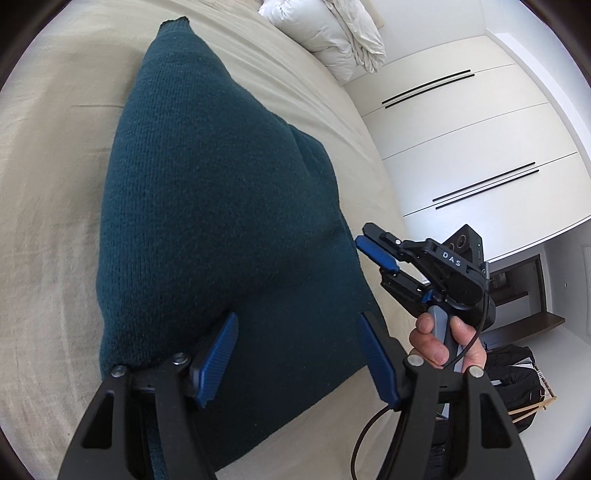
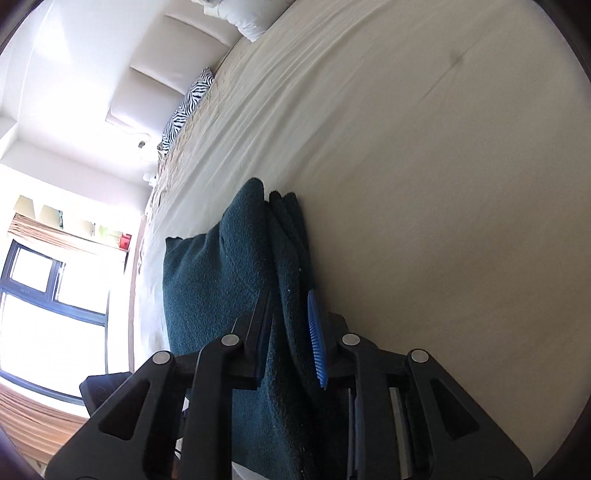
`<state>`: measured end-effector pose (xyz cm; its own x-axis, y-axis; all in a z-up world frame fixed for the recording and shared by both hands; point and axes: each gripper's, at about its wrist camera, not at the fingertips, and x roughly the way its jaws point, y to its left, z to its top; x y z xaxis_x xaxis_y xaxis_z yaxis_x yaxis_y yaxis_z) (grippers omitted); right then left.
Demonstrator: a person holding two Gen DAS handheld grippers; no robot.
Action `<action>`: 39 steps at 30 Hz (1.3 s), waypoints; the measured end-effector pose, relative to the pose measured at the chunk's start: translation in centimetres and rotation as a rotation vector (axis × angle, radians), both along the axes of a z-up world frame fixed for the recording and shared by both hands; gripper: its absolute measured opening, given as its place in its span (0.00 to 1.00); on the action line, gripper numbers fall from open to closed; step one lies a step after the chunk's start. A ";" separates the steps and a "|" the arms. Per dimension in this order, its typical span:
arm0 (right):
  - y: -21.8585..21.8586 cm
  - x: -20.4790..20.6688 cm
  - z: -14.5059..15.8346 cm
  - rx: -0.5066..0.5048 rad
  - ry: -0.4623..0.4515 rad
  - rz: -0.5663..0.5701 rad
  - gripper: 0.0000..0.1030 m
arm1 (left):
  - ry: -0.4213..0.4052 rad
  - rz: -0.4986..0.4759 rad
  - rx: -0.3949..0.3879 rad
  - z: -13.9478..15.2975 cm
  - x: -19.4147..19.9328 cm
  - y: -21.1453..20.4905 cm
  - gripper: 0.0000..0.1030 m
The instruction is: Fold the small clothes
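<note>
A dark teal knitted garment [image 1: 207,221] lies on the beige bed sheet [image 1: 48,192], partly folded. My left gripper [image 1: 299,321] hovers over its near edge with the jaws wide open and nothing between them. My right gripper [image 1: 373,254] shows at the garment's right edge in the left wrist view, held by a hand. In the right wrist view the right gripper [image 2: 290,306] has thick folded layers of the garment [image 2: 229,266] between its jaws, which stand narrowly apart around the cloth.
White pillows and a crumpled duvet [image 1: 332,33] lie at the bed's far end. White wardrobe doors [image 1: 480,140] stand beside the bed. A zebra-print cushion [image 2: 188,107] lies at the bed's far edge, with a window [image 2: 44,288] beyond.
</note>
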<state>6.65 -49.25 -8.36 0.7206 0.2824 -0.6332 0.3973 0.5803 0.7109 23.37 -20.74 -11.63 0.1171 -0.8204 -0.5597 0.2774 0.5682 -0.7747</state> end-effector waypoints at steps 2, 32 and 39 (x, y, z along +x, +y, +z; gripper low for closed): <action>-0.5 -0.5 1.2 0.028 -0.055 0.003 0.19 | 0.001 0.003 -0.002 -0.2 -0.3 -0.2 0.67; 6.3 0.1 -0.5 -0.152 0.170 0.276 0.10 | 0.010 -0.035 -0.006 -0.7 -1.2 1.6 0.66; 6.4 -2.0 -1.2 -0.141 0.153 0.249 0.08 | 0.001 -0.070 0.031 -1.1 -2.2 1.9 0.60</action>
